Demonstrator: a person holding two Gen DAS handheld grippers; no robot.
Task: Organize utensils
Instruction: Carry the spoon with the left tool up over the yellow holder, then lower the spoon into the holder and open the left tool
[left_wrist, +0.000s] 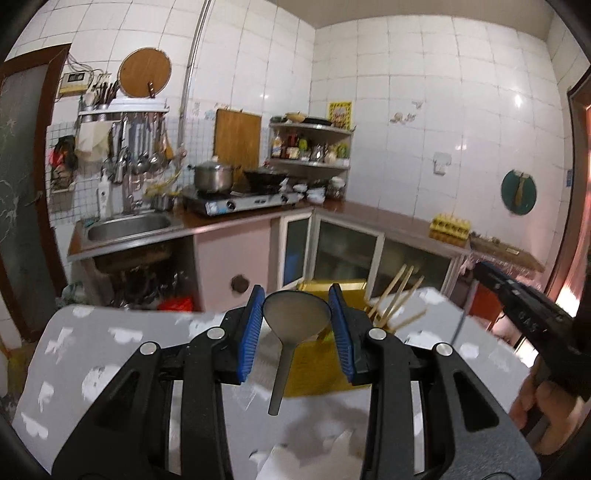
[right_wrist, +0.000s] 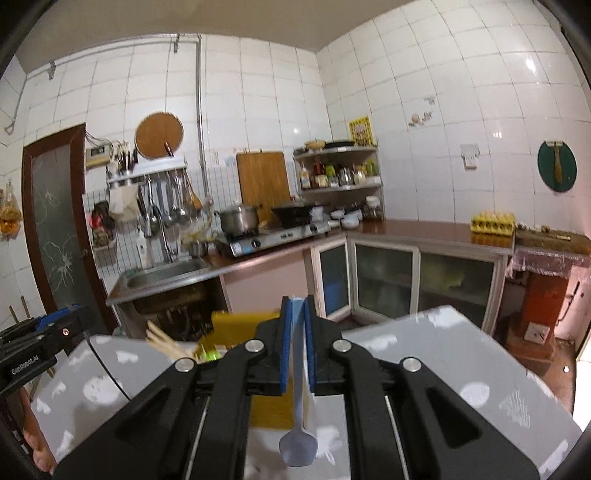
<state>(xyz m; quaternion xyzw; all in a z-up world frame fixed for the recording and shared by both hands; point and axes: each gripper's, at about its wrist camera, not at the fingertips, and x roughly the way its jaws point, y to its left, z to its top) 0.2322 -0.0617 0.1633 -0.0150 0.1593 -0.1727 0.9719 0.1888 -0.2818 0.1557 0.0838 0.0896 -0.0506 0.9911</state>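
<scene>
Left tool (left_wrist: 297, 317): blue pads clamped on bowl of grey ceramic soup spoon (left_wrist: 291, 325), handle hanging down. Right tool (right_wrist: 297, 345): nearly closed, pinching handle of pale blue ceramic spoon (right_wrist: 297, 421), bowl dangling. Both probably light, stiff, glazed-slippery, chip-prone; handle grip likely steadier than rounded bowl. Below: yellow rectangular tray (left_wrist: 317, 373) with wooden chopsticks (left_wrist: 397, 299) on grey cloud-print tabletop (left_wrist: 92, 354). White-tiled kitchen, sink (left_wrist: 127, 226), gas stove (left_wrist: 240, 201) behind.

Grey spoon (left_wrist: 295, 321), yellow box (left_wrist: 314, 373)
</scene>
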